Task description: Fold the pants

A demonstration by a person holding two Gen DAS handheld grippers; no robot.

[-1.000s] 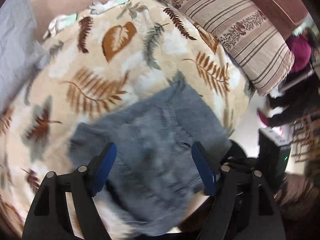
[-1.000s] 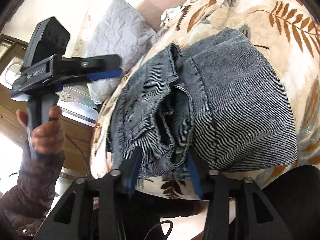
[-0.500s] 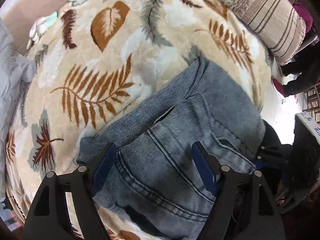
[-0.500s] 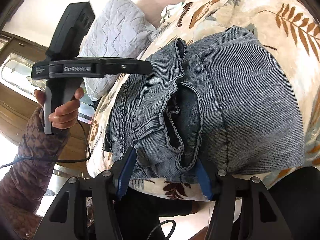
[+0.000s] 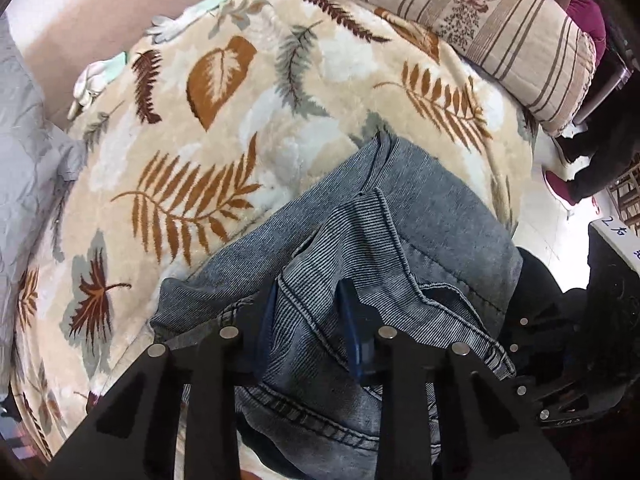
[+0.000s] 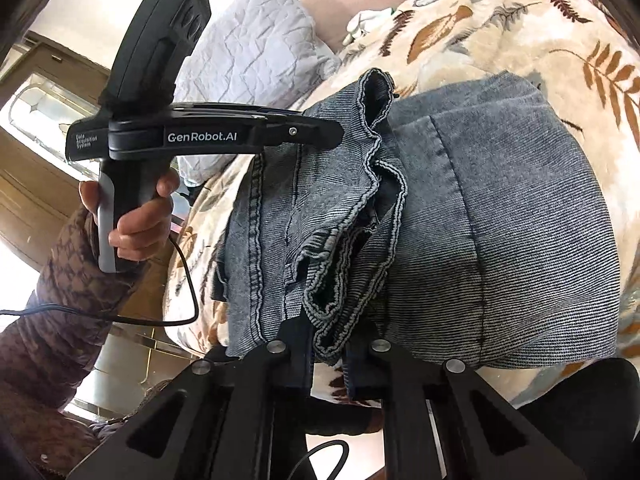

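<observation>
The grey-blue denim pants (image 5: 400, 248) lie folded in a thick bundle on the leaf-patterned blanket (image 5: 224, 148) near its front edge. My left gripper (image 5: 308, 320) is shut on a fold of the pants at the waistband side. My right gripper (image 6: 328, 344) is shut on the bunched hem edges of the pants (image 6: 500, 220). In the right wrist view the left gripper (image 6: 320, 136) reaches in from the left over the pants, held by a hand (image 6: 136, 220).
A striped pillow (image 5: 460, 12) lies at the far right of the bed. A grey quilted pillow (image 6: 256, 52) sits at the left. A person in dark clothes (image 5: 600, 152) stands on the floor beyond the bed's right edge.
Both grippers were open over the pants; now both have closed on the denim. The left gripper came down onto the bundle.
</observation>
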